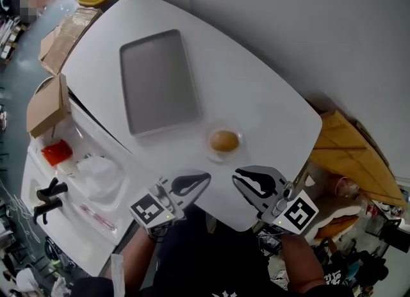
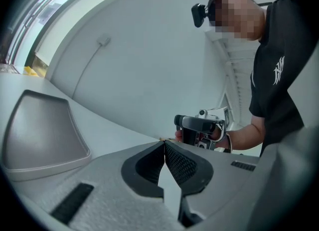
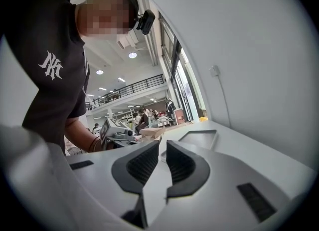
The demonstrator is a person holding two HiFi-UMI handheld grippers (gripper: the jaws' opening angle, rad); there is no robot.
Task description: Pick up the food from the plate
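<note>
The food (image 1: 224,140), a round golden-brown lump, sits in the middle of a small clear plate (image 1: 237,149), untouched. My left gripper (image 1: 204,178) hangs just short of the plate on its near left side, and my right gripper (image 1: 237,175) hangs just short of it on the near right. Both pairs of jaws are closed with nothing between them. Beyond the plate to the left lies an empty grey tray (image 1: 157,81), and everything rests on the white counter (image 1: 269,97), whose near edge is close to the plate. As I judge it, going in with the jaws together would only shove the plate or roll the food off it, so one pair must open first. Squeezing too hard could crush the lump if it is soft. Neither gripper view shows the food plainly, because my own jaws block it. The plate's clear rim is faint, and I cannot tell what the food is.
</note>
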